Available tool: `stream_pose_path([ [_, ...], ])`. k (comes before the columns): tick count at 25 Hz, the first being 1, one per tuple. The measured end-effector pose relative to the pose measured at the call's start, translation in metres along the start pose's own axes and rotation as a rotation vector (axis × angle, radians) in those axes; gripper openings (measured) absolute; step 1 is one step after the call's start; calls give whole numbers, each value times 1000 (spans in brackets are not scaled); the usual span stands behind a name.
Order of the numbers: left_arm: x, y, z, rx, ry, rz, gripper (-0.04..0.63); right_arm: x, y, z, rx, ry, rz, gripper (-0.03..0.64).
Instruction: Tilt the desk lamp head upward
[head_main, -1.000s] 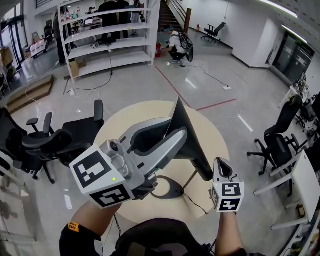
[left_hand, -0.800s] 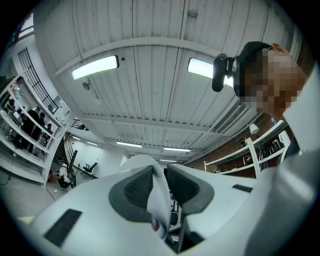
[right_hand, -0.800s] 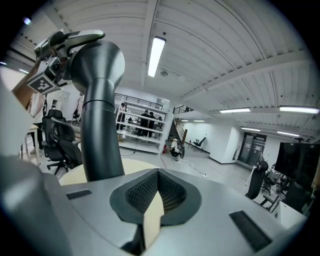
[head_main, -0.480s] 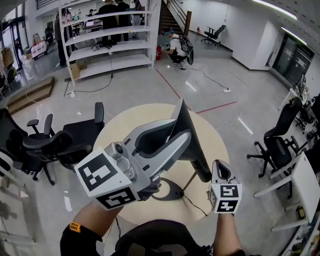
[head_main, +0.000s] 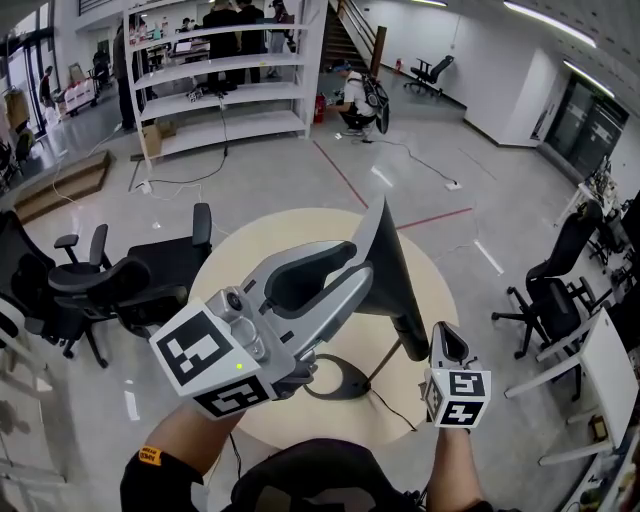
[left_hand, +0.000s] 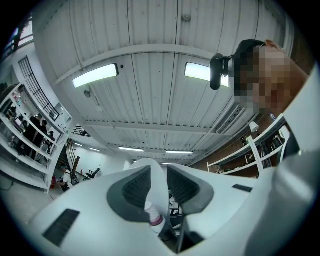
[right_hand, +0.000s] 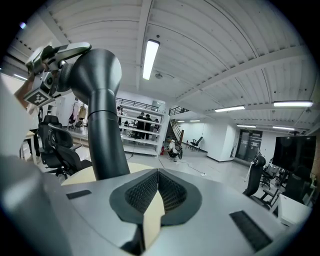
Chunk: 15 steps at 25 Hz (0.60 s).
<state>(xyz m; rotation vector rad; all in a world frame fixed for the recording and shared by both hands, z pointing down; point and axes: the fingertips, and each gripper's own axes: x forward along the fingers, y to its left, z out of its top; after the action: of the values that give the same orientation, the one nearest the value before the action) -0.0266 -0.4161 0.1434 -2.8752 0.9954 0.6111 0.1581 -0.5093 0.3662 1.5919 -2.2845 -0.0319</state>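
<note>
The desk lamp stands on the round beige table (head_main: 232, 262), its dark base (head_main: 338, 381) near the table's near edge and a thin stem rising from it to the low end of the lamp head (head_main: 396, 292). The lamp head is a long, dark, tapering piece. Its long axis runs steeply upright, with the low end by the stem and the free end pointing up and away from the person. The left gripper (head_main: 352, 266) reaches in from the left and clamps the head's thin edge about midway along. Its jaws have just been closing a little, and the left gripper view shows the pale inner rim of the head between the two ribbed pads. The right gripper (head_main: 446, 334) sits just beside the head's low end, apparently not touching it, with its jaws closed together on nothing. The only markings are black-and-white squares on the grippers' cubes. A yellow tag (head_main: 147, 455) on the left sleeve carries print too small to read.
</note>
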Motion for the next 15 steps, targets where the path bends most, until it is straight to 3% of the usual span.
stream_pose_path([
  [9, -50, 11, -8, -16, -26, 52, 135, -40, 10, 9, 35, -60, -72, 11],
  [15, -88, 22, -48, -15, 61, 103, 135, -66, 33, 10, 62, -86, -101, 11],
])
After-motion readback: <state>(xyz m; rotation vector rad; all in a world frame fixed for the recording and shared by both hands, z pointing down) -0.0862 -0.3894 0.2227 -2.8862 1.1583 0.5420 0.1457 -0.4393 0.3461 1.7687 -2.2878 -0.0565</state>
